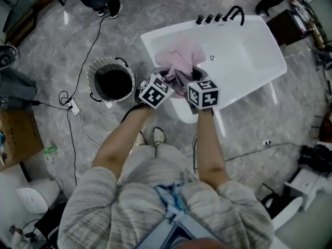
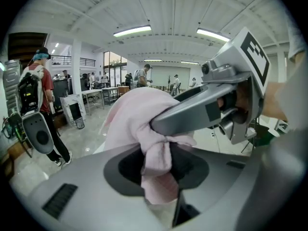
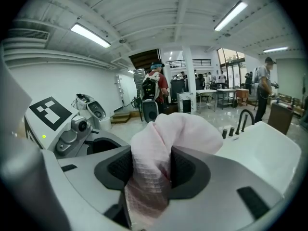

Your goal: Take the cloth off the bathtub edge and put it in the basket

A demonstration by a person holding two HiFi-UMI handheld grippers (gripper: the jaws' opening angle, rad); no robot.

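Carry step now. Both claws are pinching the cloth [image 1: 181, 60]: the left claw [image 2: 161, 165] has a twisted fold squeezed between its pads, and the right claw [image 3: 151, 172] is clamped on another bunch of the same pink fabric. From the head view the cloth sits bunched up between the two claws over the near end of the tub [image 1: 249, 56], and to me it looks lifted clear of the edge rather than draped on it, though I can't see the underside to be sure nothing's dragging.

The basket [image 1: 110, 61] is on the floor off to the left of the tub, mouth open and nothing in it that I can see.

Next I'd swing both claws left together so the cloth doesn't get stretched or pulled out of one grip, get it centred over the basket mouth, drop lower, then let go with both at once. The main risk I see is a loose corner hanging over the rim.
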